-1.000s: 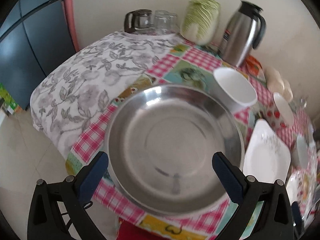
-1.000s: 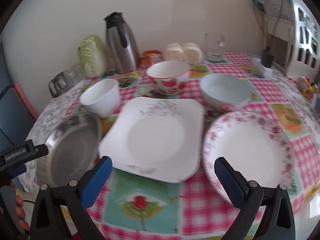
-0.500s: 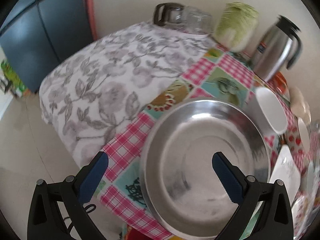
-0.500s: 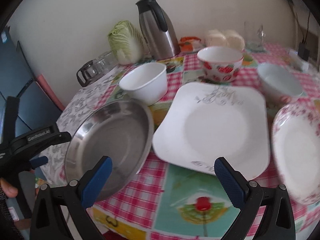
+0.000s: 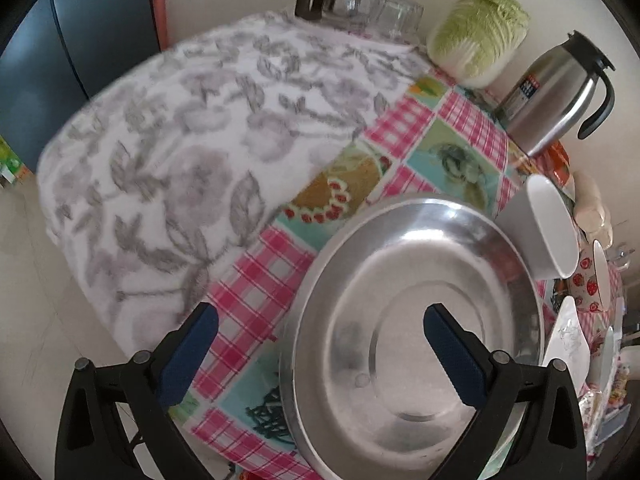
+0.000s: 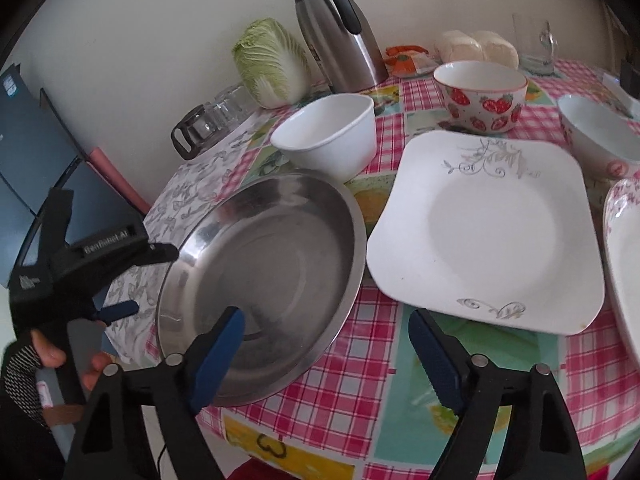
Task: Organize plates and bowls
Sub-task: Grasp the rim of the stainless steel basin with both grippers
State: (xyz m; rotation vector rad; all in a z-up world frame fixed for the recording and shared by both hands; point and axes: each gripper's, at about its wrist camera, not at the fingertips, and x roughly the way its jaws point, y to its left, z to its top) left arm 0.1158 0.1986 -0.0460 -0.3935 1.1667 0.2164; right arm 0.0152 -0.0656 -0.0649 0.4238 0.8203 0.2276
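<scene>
Both grippers at the edge of a table [image 6: 352,364] spread with a pink-checked cloth. The left gripper [image 5: 320,344] has its jaws spread and just closing in; they straddle the left rim of the steel basin [image 5: 416,332], one blue pad outside over the cloth, the other above the basin's floor, neither pressing on metal. From the right wrist the left gripper [image 6: 136,276] appears at the basin's far rim, carried by a gloved hand [image 6: 44,360]. The right gripper [image 6: 324,356] likewise stands with jaws spread and just closing in; its left pad lies over the near part of the steel basin [image 6: 264,256], its right pad over bare cloth, with the basin's near-right rim between them and untouched. Ahead of the right pad lies the square white plate [image 6: 484,232], just beside the basin. Beyond the basin stands the plain white bowl [image 6: 326,136], close to its far rim. Further ahead is the strawberry bowl [image 6: 480,96], and to the right of the jaws the pale bowl [image 6: 600,136] and the flowered plate [image 6: 624,248], partly cut off. Against the wall stand a cabbage [image 6: 272,64], a steel flask [image 6: 336,28] and a glass jug [image 6: 208,124] lying on its side.
</scene>
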